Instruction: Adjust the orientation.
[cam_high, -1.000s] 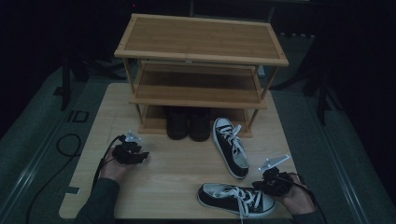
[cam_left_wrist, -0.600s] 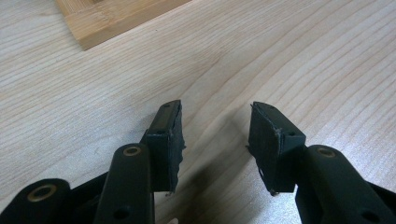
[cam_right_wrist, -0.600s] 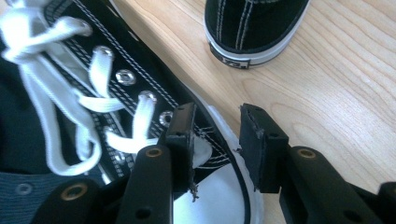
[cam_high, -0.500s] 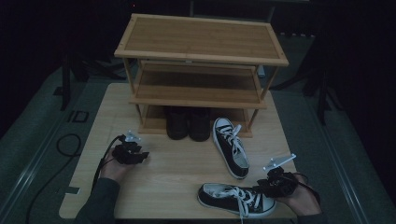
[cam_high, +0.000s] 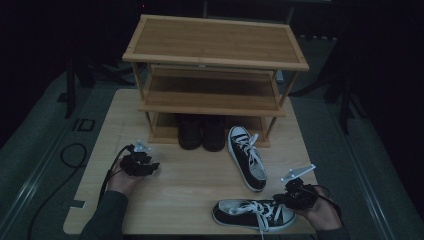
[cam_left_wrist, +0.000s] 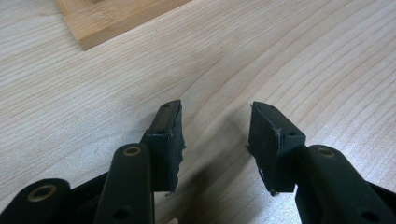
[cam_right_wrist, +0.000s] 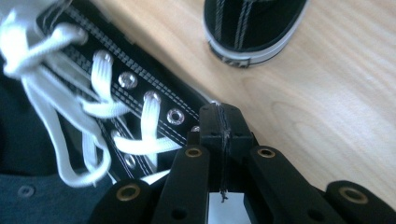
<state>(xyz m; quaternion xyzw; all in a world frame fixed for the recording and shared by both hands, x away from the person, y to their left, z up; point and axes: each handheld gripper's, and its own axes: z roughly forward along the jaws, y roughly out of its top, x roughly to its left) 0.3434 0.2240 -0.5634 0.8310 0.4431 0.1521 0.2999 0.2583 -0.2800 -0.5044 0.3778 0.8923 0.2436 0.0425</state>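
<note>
While the right gripper (cam_high: 291, 198) sits pinched shut at the near sneaker (cam_high: 252, 214), the left gripper (cam_high: 141, 164) waits.
The sneaker lies at five o'clock on the table (cam_high: 190, 180); the left one stands open, empty, at eight o'clock.

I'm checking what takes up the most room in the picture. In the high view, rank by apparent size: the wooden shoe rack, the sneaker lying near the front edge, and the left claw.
1. Wooden shoe rack, by far the largest.
2. Sneaker near the front edge.
3. Left claw, smallest.
</note>
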